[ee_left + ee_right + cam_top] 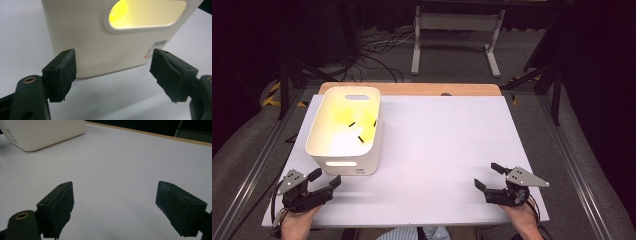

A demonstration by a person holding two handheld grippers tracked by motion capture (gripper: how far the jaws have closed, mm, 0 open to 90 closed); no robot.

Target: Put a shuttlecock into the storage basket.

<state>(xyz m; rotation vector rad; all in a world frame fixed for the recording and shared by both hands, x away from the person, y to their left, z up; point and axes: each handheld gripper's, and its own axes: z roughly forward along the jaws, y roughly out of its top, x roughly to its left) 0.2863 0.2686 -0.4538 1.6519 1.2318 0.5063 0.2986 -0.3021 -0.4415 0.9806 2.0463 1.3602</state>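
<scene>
Left gripper (324,179) and right gripper (487,176) both held low, jaws spread wide

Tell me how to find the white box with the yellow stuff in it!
Look at the big white table and go to its left side. The box stands there, just ahead of the left tongs, which are open. It has rounded corners, a handle slot in each end and a barcode sticker low on its near wall.

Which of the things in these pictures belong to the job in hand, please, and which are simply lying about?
In the job:
- white basket with handle slots
- yellow items with black stems inside it, too glared to name
- left tongs, open, facing the basket's near wall
- right tongs, open over bare table

Lying about:
- white table
- white stand on the floor behind
- floor cables
</scene>
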